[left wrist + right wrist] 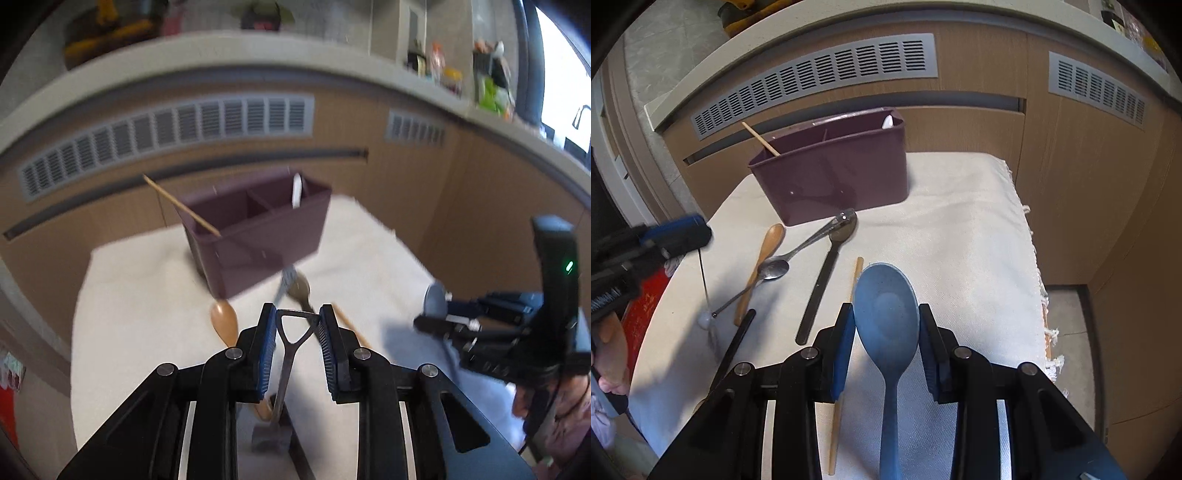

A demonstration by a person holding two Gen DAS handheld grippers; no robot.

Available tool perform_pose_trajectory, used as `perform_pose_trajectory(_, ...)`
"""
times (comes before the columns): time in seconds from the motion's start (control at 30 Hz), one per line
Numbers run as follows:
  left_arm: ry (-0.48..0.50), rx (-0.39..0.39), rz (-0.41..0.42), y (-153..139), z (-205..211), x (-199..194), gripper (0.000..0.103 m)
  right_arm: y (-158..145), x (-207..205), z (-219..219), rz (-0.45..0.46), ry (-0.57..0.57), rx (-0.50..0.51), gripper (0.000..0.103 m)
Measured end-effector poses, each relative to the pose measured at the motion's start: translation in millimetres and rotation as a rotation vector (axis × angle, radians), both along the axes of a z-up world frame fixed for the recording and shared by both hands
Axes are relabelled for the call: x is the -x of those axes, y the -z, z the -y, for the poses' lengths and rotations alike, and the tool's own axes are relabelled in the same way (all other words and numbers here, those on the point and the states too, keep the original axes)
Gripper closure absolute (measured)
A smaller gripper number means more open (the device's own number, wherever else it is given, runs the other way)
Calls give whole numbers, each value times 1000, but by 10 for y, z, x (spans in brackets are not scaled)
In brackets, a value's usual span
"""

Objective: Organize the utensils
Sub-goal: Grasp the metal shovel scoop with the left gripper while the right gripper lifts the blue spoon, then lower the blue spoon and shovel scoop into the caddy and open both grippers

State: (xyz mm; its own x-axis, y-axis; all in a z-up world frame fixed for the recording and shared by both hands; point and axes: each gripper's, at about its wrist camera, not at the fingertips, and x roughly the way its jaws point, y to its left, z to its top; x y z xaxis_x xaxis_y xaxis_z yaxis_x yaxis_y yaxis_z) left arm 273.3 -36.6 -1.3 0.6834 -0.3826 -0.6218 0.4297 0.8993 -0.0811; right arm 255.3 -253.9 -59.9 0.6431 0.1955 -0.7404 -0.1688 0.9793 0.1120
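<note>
Left tongs (297, 334) grip one metal whisk (286, 363); right tongs (886, 334) grip one blue spoon (886, 314). One maroon caddy (831, 173) holds one chopstick (761, 138); one wooden spoon (762, 258) lies on the worktop (960, 240).

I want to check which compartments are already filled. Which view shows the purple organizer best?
The right wrist view: the purple organizer is sharp there, with its rim, a wooden stick at its left end and a white piece at its right end. The left wrist view looks deeper inside, showing the dividers, but is motion-blurred.
</note>
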Motion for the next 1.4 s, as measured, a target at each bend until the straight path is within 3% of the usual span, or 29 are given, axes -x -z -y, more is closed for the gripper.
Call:
perform_pose_trajectory(0.13,-33,41,72,-227,-29,31,79,-124,8,-93,26,-35,18,72)
perform_pose_trajectory(0.53,-50,108,118,-604,-163,68,79,-470,-22,-217,115,-84,55,75)
perform_pose_trajectory(0.57,-46,117,131,-683,-154,58,79,-537,-37,-220,132,-91,55,78)
perform_pose_trajectory(0.6,-41,126,150,-788,-147,42,79,-609,-59,-221,146,-99,57,93)
perform_pose_trajectory(0.83,-53,180,294,-1496,-142,-192,79,-1468,-318,-147,337,-143,37,98)
perform_pose_trajectory(0.93,-69,198,292,-1564,-188,-305,79,-1573,-469,-83,322,-149,5,98)
perform_pose_trajectory(1.07,-81,192,263,-1412,-234,-357,79,-1270,-593,-79,236,-124,8,97)
perform_pose_trajectory(1.17,-87,198,214,-1222,-277,-361,79,-771,-703,-125,99,-100,0,94)
perform_pose_trajectory(1.3,-100,173,189,-999,-324,-290,79,-118,-753,-140,-78,-27,-58,74)
perform_pose_trajectory(1.4,-105,190,157,-872,-400,-250,79,274,-777,-123,-179,28,-128,71)
